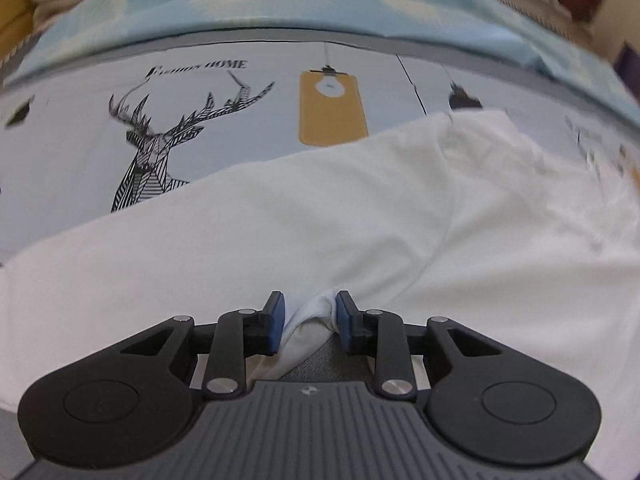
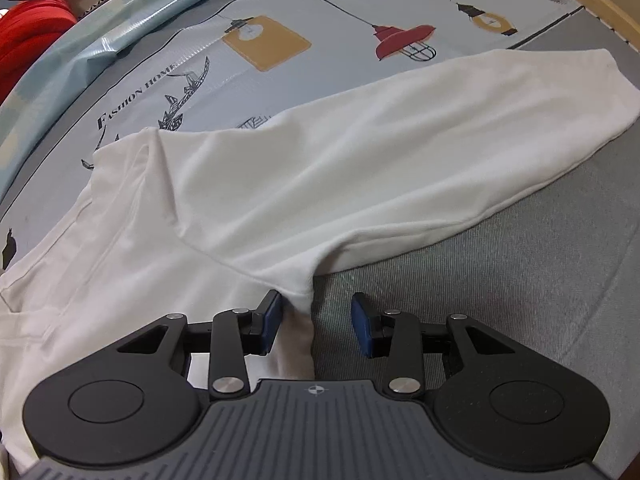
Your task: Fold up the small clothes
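White cotton fills both wrist views: a small long-sleeved shirt [image 1: 320, 220] lies spread on a surface [image 2: 500, 300] covered by a grey-blue printed cloth [image 1: 248, 120]. The cloth carries a line-drawn stag [image 1: 160, 140], hanging lamps, a yellow tag shape [image 1: 332, 108] and the words "Fashion Home".

The left claw [image 1: 310, 322] points steeply down at the near edge of the shirt. A bunched fold of white fabric sits pinched between its blue pads [image 1: 276, 324], which press it from both sides; the claw is narrowed on the shirt. Below the pinched fold a patch of grey woven cover shows.

In the right wrist view the shirt [image 2: 280, 168] runs from the lower left toward the upper right, one sleeve [image 2: 460, 128] stretched out flat toward the far edge of the surface. The right claw [image 2: 316, 326] stands partly open over the point where the sleeve meets the body. Its left pad [image 2: 270, 328] lies against the fabric edge, while the other pad [image 2: 364, 330] hangs over bare grey cover, clear of the shirt, so nothing is gripped.

Beyond the surface, a pale blue sheet [image 1: 360, 4] and something red [image 2: 28, 40] lie blurred in the background.
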A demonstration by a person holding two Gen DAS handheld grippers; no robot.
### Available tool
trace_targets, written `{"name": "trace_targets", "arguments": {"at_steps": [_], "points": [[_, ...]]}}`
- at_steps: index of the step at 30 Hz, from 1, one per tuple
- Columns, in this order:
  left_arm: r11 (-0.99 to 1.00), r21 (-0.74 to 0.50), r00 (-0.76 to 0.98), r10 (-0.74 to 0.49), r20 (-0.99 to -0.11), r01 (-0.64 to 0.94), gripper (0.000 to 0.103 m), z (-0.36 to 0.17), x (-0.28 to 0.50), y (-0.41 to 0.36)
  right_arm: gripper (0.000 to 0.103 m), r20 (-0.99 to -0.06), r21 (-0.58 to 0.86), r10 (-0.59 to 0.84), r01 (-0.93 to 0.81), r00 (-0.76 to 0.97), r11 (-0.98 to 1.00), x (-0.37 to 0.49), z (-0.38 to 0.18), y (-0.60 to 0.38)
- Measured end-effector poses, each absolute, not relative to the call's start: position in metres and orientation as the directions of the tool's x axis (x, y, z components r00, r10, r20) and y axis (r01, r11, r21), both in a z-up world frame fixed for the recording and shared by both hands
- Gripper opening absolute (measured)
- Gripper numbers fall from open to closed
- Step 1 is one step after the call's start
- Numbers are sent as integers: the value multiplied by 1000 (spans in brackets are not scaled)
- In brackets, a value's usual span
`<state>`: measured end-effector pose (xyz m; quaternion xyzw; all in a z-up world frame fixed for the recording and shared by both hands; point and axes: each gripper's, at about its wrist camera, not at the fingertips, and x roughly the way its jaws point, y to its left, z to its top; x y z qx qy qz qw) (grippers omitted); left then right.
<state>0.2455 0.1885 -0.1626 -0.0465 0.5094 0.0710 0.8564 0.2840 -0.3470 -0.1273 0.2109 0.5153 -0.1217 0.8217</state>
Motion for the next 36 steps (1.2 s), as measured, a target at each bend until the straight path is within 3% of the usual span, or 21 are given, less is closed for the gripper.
{"name": "trace_targets", "arguments": {"at_steps": [7,14,18,24,29,32,33,36], "points": [[988,-74,465,-3,-885,-134,40,-135,226,196,36,-896,216,22,391,444,895,288,-127,-345],[994,-65,366,-95,-926,93,47,-138,168,160,38,-911,212,38,388,410,897,271,-123,-350],[973,-11,281,-78,-956,232,47,-149,123,137,40,-922,194,62,317,381,928,247,-122,-345],[960,13,209,-47,-977,279,47,-150,63,128,40,-936,167,91,201,340,965,189,-125,-342],[975,3,203,-44,-978,222,36,-151,29,136,41,-936,210,150,161,319,964,136,-128,-352],[982,-21,210,-61,-976,186,21,-152,10,138,41,-936,214,160,146,314,966,104,-130,-355],[983,-29,212,-68,-975,184,10,-153,2,137,41,-935,210,160,132,318,969,94,-130,-355],[982,-22,233,-66,-970,187,4,-151,-17,132,41,-934,174,143,67,328,982,69,-130,-345]]}}
